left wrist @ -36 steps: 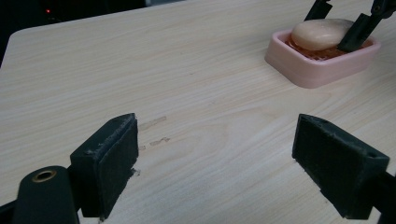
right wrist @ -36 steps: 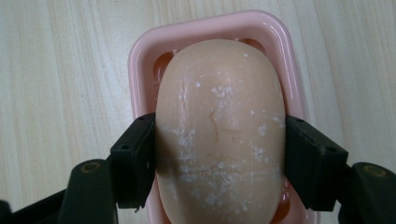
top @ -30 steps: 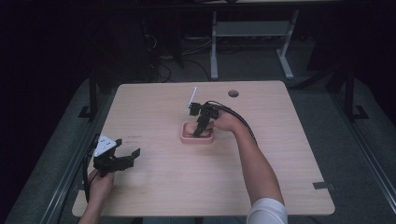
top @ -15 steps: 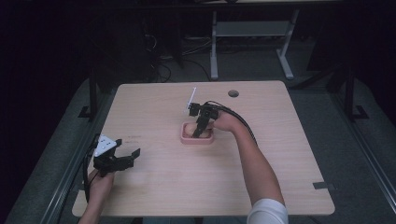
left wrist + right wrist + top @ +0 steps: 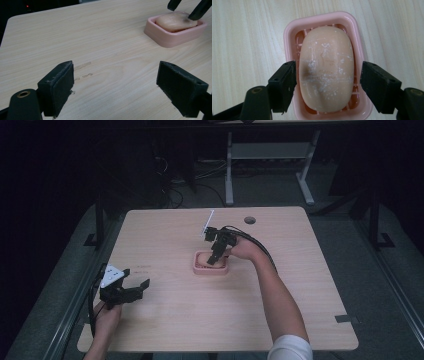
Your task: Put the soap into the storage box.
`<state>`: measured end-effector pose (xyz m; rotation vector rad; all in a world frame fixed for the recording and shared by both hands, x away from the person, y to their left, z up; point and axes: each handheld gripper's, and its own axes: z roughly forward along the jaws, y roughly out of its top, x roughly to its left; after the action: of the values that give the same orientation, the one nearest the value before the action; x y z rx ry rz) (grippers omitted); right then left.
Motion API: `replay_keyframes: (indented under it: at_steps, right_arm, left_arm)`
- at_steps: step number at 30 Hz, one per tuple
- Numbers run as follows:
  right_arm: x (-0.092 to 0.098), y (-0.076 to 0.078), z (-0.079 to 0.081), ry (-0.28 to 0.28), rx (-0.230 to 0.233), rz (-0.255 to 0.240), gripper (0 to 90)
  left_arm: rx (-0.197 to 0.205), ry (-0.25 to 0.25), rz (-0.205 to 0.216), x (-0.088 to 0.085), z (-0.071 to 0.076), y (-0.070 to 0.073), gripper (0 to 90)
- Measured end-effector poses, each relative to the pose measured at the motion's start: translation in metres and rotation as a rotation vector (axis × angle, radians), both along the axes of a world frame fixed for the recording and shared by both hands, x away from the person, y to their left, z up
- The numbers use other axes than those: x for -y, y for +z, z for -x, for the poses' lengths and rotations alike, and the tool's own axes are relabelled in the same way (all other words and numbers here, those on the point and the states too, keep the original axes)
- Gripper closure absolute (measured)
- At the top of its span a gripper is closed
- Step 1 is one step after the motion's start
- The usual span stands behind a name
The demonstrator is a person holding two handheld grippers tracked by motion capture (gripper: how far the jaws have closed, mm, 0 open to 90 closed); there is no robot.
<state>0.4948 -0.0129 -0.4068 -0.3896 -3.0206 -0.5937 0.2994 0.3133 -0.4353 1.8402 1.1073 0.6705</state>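
Observation:
A pink soap dish point(image 5: 200, 269) sits near the middle of the wooden table, holding a pale peach bar of soap point(image 5: 327, 67). My right gripper point(image 5: 216, 257) points down into the dish point(image 5: 289, 32). It is open, with one jaw on each side of the soap: the left jaw is almost against it and the right jaw stands a small gap away. My left gripper point(image 5: 137, 287) hovers low over bare wood near the table's front left, open with nothing between its jaws point(image 5: 115, 75). In the left gripper view the dish point(image 5: 172, 40) and soap point(image 5: 176, 21) lie far right.
A round cable hole point(image 5: 250, 220) is near the table's back edge. Faint scuff marks point(image 5: 83, 72) lie on the wood ahead of the left gripper. A dark strip point(image 5: 347, 318) sits at the front right corner. A white desk frame point(image 5: 265, 155) stands behind.

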Motion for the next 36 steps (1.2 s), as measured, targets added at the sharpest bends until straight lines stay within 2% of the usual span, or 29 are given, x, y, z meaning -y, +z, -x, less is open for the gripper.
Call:
replay_keyframes:
  at_steps: [6,11,15,36]
  right_arm:
    - [0.006,0.007,0.005,-0.004,0.026,-0.026,27.9]
    - [0.014,0.008,0.009,-0.027,0.029,-0.032,27.4]
    - [0.021,0.009,0.009,-0.041,0.029,-0.047,27.3]
    - [0.046,0.016,0.025,-0.083,0.052,-0.048,26.1]
  left_arm:
    - [0.002,0.002,0.005,0.001,0.000,0.000,14.2]
    - [0.006,-0.009,-0.002,0.002,0.001,0.000,14.2]
    - [-0.005,-0.009,-0.013,0.002,0.000,0.000,14.2]
    - [-0.001,-0.011,-0.003,0.003,0.001,0.000,14.2]
